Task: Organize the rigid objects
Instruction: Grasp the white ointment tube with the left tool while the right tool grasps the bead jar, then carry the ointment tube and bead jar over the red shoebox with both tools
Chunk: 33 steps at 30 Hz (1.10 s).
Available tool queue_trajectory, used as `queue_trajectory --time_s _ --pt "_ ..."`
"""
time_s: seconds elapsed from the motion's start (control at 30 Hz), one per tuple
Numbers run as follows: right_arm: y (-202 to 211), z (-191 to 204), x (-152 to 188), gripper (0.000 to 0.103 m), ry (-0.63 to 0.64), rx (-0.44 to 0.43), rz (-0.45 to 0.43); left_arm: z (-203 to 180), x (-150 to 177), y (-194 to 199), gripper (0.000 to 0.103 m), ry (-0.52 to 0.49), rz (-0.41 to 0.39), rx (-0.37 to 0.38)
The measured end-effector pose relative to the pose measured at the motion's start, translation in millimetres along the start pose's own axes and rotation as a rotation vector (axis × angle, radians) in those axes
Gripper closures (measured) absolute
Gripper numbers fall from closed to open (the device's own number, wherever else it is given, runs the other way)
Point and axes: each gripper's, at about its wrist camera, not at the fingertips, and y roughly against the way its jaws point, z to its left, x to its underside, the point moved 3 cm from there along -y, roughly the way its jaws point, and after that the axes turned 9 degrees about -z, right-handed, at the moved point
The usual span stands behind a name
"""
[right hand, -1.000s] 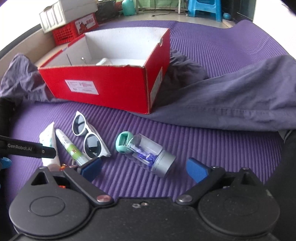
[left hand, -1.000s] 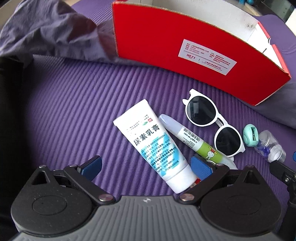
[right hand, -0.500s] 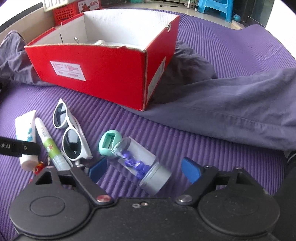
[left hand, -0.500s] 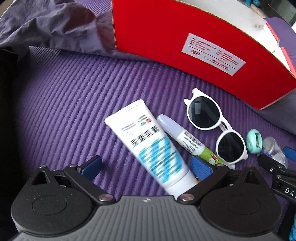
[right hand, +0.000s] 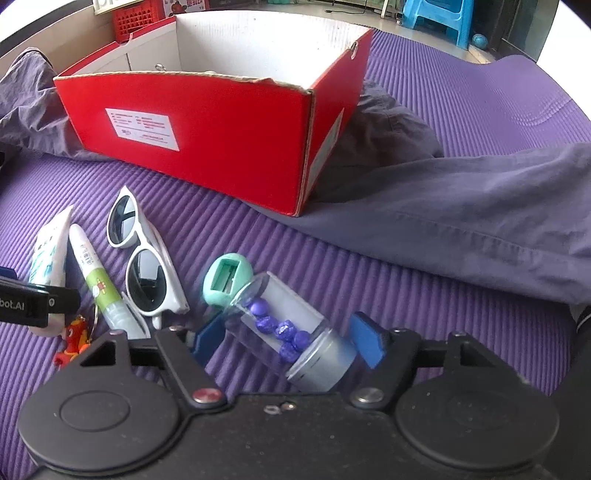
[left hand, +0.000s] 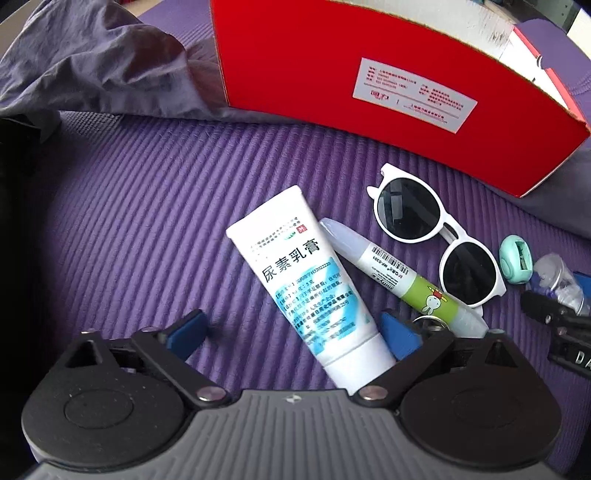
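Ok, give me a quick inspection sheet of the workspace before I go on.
Surface: purple ribbed mat, grey cloth draped over part of it.
Job's things: cream tube, glue pen, white sunglasses, teal sharpener and clear jar of purple beads lie in a row before the open red box.
Clutter: small red keychain by the pen.
Grippers: left gripper closing astride the tube's cap end; right gripper closing around the jar; neither is pressing.
Cables: nothing seen.
Surroundings: red crate, blue stool.
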Motion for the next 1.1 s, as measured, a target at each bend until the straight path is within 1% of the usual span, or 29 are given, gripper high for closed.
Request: queue_trajectory --time_s 0.03,0.1,0.13,0.2,0.23,0.3,0.33,0.4,0.63,0.83,0.93,1.1 --pt "1.4 1.5 0.7 0.03 0.008 0.004 0.003 1.1 -0.2 1.3 0.012 0.0 -0.004 0.0" --pt "4.8 6.1 2.6 0.036 0.025 0.006 0.006 3.2 -0.6 4.0 0.025 0.003 -0.013 0.001" --pt "7.1 8.1 3.8 0.038 0.027 0.004 0.009 4.7 -0.5 5.3 0.027 0.006 -0.017 -0.002" --pt "10.5 11.3 6.3 0.039 0.029 0.004 0.013 7.6 -0.4 6.5 0.034 0.013 -0.02 -0.002" --pt "10.2 11.3 6.7 0.04 0.03 0.004 0.015 9.0 -0.9 6.7 0.036 0.017 -0.021 0.001" --pt "13.0 12.9 8.4 0.042 0.025 0.0 0.019 12.9 -1.4 8.4 0.048 0.027 -0.025 0.003" --pt "14.5 13.3 9.3 0.045 0.02 -0.003 0.021 14.3 -1.9 8.9 0.051 0.033 -0.027 0.008" --pt "17.9 13.5 10.5 0.046 0.003 -0.01 0.025 17.7 -2.3 10.5 0.067 0.048 -0.027 0.028" --pt "29.2 9.5 14.3 0.046 -0.08 -0.029 0.025 25.9 -2.8 13.1 0.068 0.075 -0.027 0.03" --pt "42.0 8.6 14.8 0.046 -0.124 -0.047 0.009 33.5 -7.6 22.3 0.068 0.109 -0.052 0.054" --pt "50.3 8.0 12.2 0.046 -0.158 -0.058 -0.001 36.6 -11.0 24.6 0.068 0.124 -0.055 0.053" --pt "65.1 8.0 2.9 0.046 -0.193 -0.079 -0.026 38.5 -14.5 41.2 0.068 0.131 -0.085 0.078"
